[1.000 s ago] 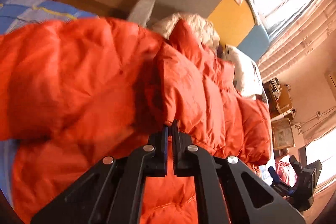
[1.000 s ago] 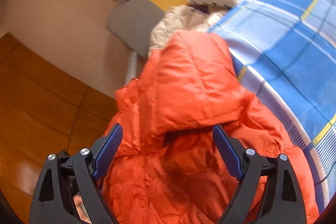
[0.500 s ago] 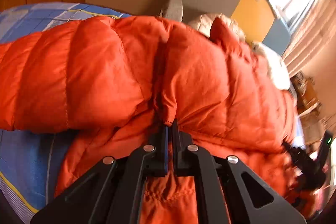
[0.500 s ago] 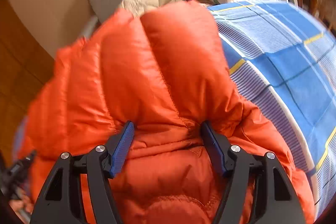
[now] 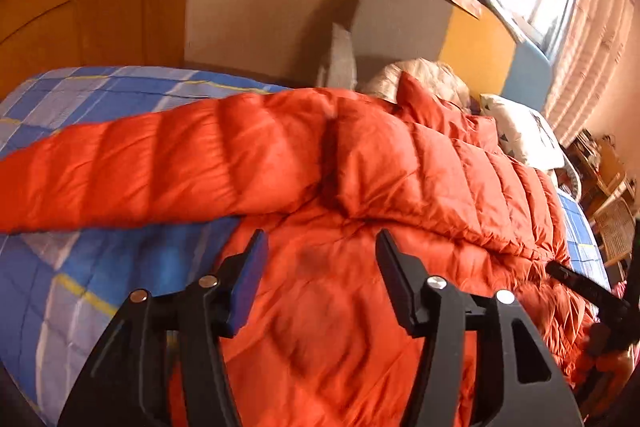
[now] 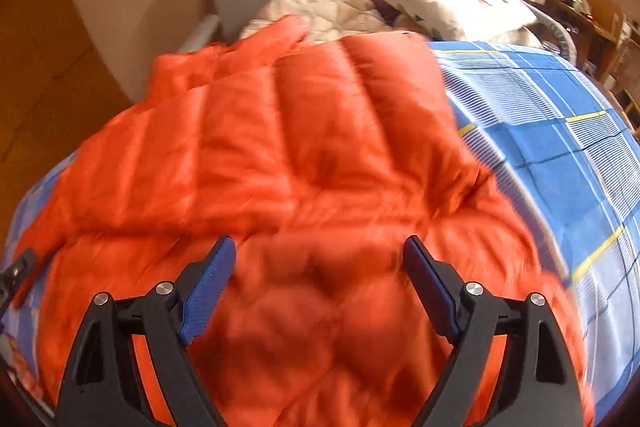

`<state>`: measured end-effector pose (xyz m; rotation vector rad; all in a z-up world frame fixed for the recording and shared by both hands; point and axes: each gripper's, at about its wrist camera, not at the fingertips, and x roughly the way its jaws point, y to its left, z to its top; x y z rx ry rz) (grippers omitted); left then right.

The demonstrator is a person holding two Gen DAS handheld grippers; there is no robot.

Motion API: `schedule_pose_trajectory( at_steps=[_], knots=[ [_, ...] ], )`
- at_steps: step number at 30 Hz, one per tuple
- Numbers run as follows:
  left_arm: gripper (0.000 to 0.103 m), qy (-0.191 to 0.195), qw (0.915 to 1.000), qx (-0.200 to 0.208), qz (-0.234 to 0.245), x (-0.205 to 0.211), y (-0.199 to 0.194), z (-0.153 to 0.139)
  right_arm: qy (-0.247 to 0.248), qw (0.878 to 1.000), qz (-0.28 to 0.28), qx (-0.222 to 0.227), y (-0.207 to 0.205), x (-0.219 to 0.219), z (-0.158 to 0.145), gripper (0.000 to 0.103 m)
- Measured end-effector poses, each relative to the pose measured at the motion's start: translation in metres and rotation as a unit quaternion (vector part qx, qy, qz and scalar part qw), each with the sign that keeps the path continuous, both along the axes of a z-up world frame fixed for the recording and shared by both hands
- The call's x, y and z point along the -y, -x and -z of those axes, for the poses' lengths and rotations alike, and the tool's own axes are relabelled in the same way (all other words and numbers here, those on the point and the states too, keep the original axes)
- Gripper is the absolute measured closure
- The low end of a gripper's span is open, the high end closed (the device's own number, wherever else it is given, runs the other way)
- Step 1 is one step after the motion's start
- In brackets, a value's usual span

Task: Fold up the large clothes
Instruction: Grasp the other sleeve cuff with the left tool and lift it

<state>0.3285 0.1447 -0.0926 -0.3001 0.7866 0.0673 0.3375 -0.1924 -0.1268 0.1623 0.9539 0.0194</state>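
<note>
The orange jacket [image 5: 400, 187] lies across the bed [image 5: 80, 267], one sleeve [image 5: 160, 167] reaching toward 9 o'clock. The left gripper [image 5: 318, 259] has just been opening, nothing between its jaws; the right gripper [image 6: 318, 267] has just been spreading too, empty over the jacket, probably so the fold settles.

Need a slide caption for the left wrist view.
Left gripper, jaws just opened and empty, above an orange puffer jacket on a blue plaid bedspread.
</note>
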Motion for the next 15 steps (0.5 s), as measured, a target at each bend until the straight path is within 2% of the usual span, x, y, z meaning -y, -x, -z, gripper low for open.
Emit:
schedule_pose_trajectory(
  at_steps=[1, 3, 8, 12, 15],
  knots=[
    [0.045, 0.004, 1.0, 0.003, -0.003, -0.004, 0.008, -0.001, 0.004, 1.0, -0.014, -0.001, 0.009, -0.006, -0.001, 0.017],
    [0.037, 0.006, 0.9998, 0.002, -0.016, -0.017, 0.021, -0.001, 0.01, 0.999, -0.032, 0.004, 0.025, -0.016, -0.005, 0.017],
    [0.034, 0.056, 0.9958, -0.012, -0.072, -0.077, 0.057, 0.016, 0.024, 0.998, -0.057, 0.004, 0.055, -0.04, -0.006, 0.017],
    [0.031, 0.096, 0.9846, -0.02, -0.145, -0.139, 0.079, 0.033, 0.028, 0.998, -0.061, -0.006, 0.068, -0.051, 0.002, 0.017],
    [0.031, 0.12, 0.9718, -0.018, -0.202, -0.187, 0.093, 0.04, 0.036, 0.997, -0.063, -0.003, 0.077, -0.057, 0.006, 0.017]
  ],
)
